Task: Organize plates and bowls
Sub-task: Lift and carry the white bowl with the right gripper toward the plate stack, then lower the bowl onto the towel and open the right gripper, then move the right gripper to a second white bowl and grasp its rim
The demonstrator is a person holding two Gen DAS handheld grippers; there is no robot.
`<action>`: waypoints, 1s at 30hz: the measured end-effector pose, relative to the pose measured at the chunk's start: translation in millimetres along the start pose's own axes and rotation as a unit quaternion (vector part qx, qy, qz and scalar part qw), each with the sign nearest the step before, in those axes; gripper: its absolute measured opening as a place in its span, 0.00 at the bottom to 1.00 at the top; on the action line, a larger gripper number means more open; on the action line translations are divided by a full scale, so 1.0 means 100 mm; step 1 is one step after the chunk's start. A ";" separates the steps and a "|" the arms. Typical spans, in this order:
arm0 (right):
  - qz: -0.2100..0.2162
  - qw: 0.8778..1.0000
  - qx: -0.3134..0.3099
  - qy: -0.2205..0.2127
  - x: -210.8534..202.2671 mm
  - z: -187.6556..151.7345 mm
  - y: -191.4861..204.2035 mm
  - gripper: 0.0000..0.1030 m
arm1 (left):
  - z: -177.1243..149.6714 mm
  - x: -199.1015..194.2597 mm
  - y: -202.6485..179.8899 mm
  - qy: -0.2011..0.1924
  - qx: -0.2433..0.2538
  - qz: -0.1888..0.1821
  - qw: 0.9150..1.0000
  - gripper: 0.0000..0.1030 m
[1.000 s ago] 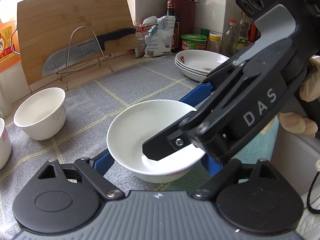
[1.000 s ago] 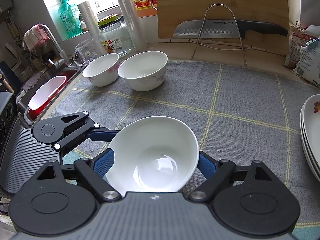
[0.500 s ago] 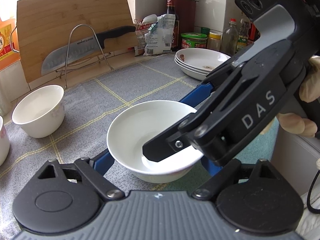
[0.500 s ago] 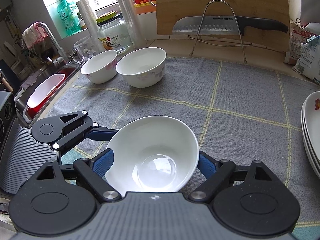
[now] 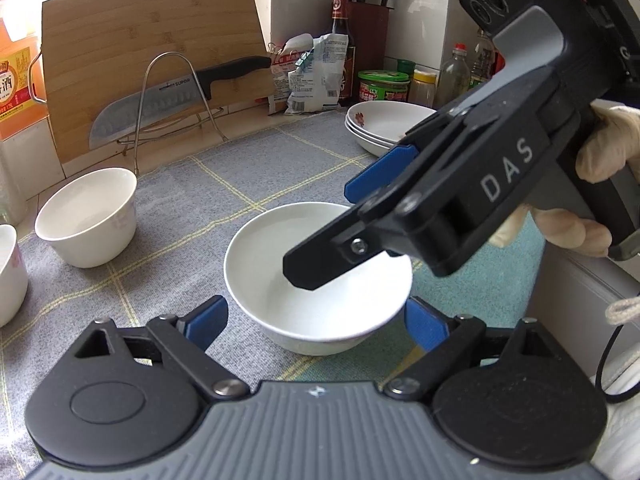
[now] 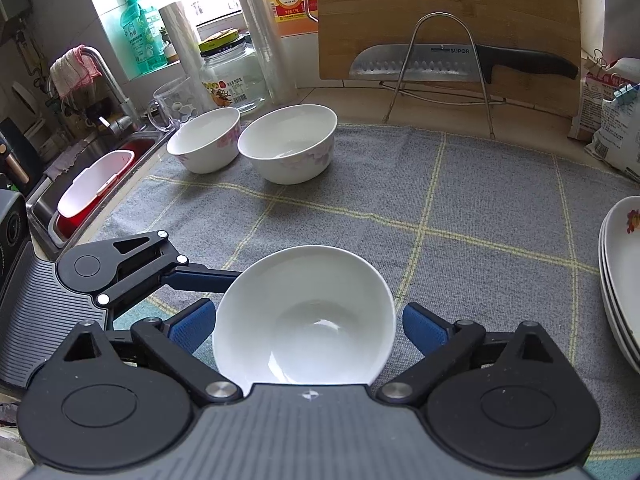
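A plain white bowl (image 5: 316, 280) (image 6: 304, 312) stands upright on the grey checked cloth (image 6: 460, 200). My left gripper (image 5: 316, 320) straddles it, jaws opening, and its blue pads (image 5: 208, 318) sit just off the bowl's sides. My right gripper (image 6: 308, 326) (image 5: 320, 236) comes over the bowl from the right in a gloved hand (image 5: 600, 152). Its jaws are also opening, both pads (image 6: 424, 328) off the rim. Two flowered white bowls (image 6: 288, 144) (image 6: 204, 140) stand at the far left. A stack of plates (image 5: 388, 124) (image 6: 624, 280) lies at the right.
A bamboo cutting board (image 6: 448, 12) and a knife on a wire rack (image 6: 440, 64) stand at the back. The sink with a red basin (image 6: 92, 184) lies left of the cloth. Jars, bottles and food bags (image 5: 316, 72) crowd the back right corner.
The right gripper's jaws spread apart and let go of the bowl. The left gripper's pads widened a little too. The bowl stays where it was on the cloth.
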State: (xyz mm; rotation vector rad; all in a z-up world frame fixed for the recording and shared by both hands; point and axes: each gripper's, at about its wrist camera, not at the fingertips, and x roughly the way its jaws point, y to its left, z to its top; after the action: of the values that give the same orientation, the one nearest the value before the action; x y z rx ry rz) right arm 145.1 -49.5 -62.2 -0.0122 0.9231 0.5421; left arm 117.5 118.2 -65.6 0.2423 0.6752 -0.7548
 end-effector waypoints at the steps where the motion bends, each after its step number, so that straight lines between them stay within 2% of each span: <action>1: 0.000 1.000 -0.002 -0.002 -0.01 0.02 0.01 1.00 | -0.01 -0.05 0.02 -0.003 -0.004 0.001 1.000 0.92; 6: 0.003 1.000 -0.019 -0.009 0.00 0.10 0.07 1.00 | -0.04 -0.24 0.11 -0.013 -0.022 0.026 0.999 0.93; 11: 0.010 0.999 -0.039 -0.010 0.06 0.18 0.17 1.00 | -0.11 -0.35 0.29 -0.021 -0.049 0.076 0.996 0.93; 17: 0.013 0.998 -0.056 -0.013 0.14 0.30 0.26 1.00 | -0.16 -0.39 0.53 -0.024 -0.069 0.144 0.987 0.93; 22: 0.003 0.997 -0.074 -0.018 0.21 0.45 0.29 1.00 | -0.13 -0.32 0.74 -0.025 -0.081 0.185 0.979 0.93; 30: -0.009 0.994 -0.102 -0.026 0.40 0.79 0.27 1.00 | -0.03 -0.05 0.99 -0.028 -0.082 0.215 0.973 0.93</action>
State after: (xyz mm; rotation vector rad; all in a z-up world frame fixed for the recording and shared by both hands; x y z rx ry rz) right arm 211.7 10.5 -38.0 -0.1897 0.8139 0.6144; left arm 182.7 192.9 -67.6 0.2051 0.5998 -0.2870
